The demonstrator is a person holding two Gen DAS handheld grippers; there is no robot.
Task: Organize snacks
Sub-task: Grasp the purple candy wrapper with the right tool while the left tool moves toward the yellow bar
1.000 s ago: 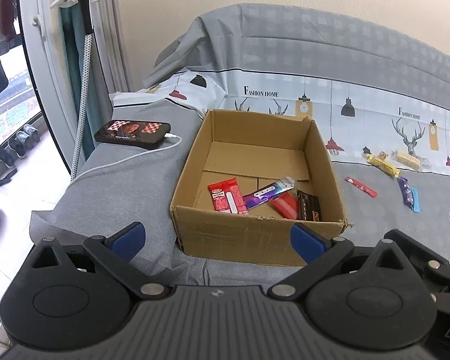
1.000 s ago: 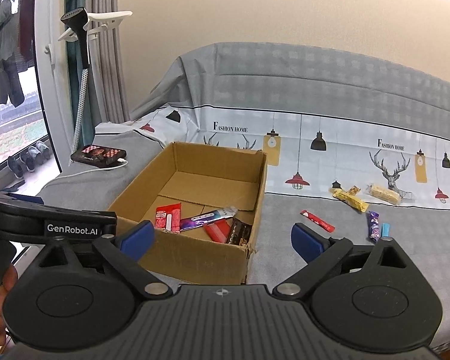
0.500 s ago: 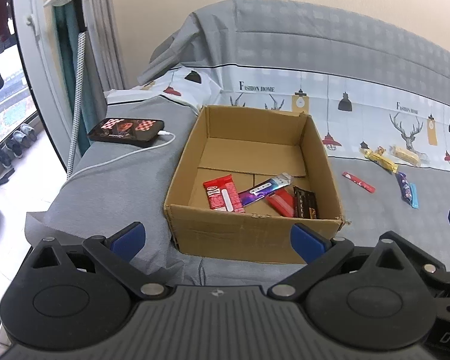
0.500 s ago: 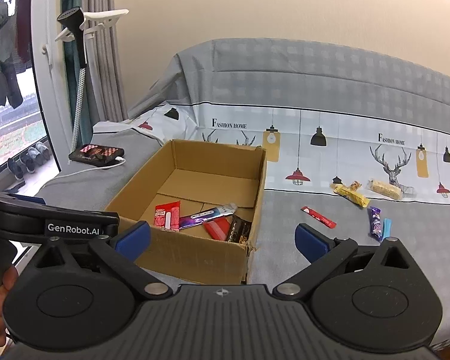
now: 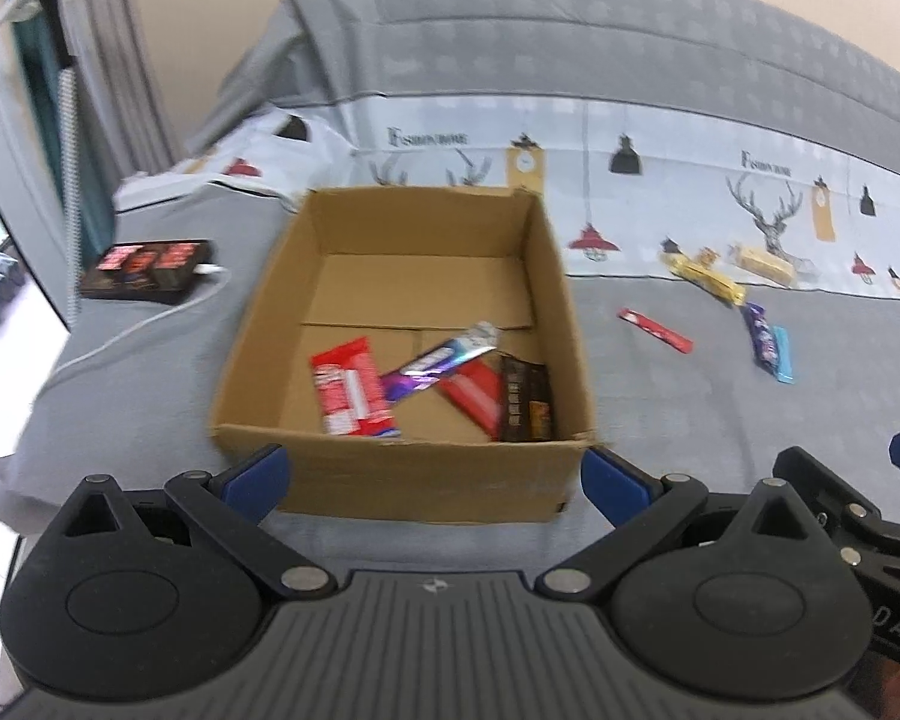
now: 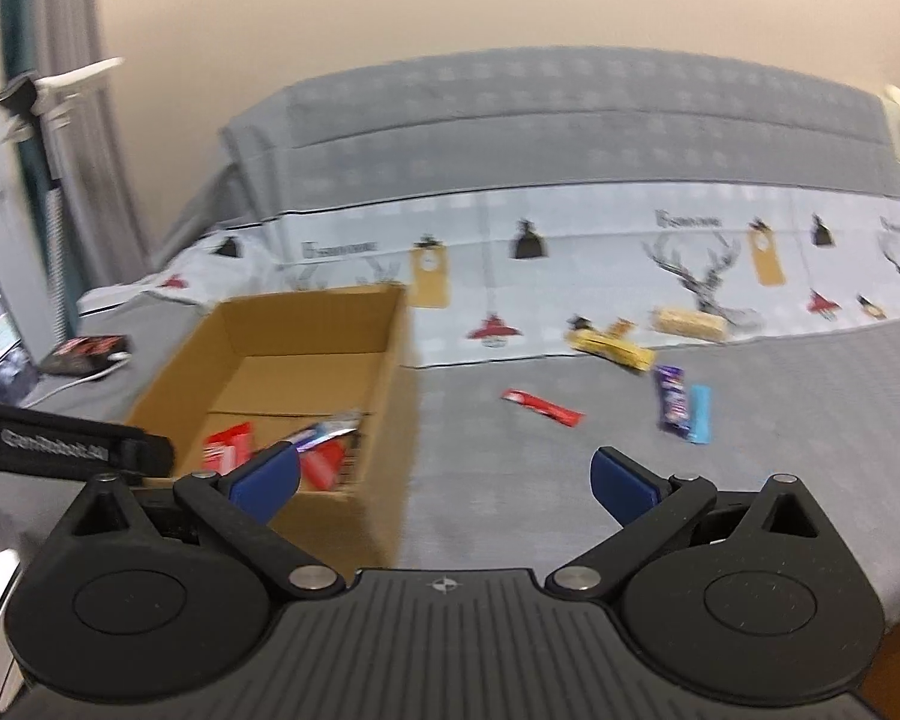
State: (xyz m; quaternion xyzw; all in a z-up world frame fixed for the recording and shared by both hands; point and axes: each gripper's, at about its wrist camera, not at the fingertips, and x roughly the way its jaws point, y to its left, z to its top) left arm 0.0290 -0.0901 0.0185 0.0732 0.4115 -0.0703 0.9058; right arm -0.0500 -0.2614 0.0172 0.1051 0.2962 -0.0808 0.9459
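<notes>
Nearest: left gripper (image 5: 432, 471) and right gripper (image 6: 444, 480), jaws of both spread wide, empty. Mid-field, 12 o'clock in left view: cardboard box (image 5: 555, 276) holding four packets, judged already sorted. Farther, 1–2 o'clock: red stick (image 6: 541, 407), purple bar (image 6: 672, 401), blue bar (image 6: 700, 413), two yellow snacks (image 6: 612, 348) loose on the grey bedcover (image 6: 750, 468), outstanding.

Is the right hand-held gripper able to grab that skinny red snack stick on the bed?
Probably yes. The right hand-held gripper is open and empty, and the red snack stick lies alone on the grey bedcover ahead with nothing between.
</notes>
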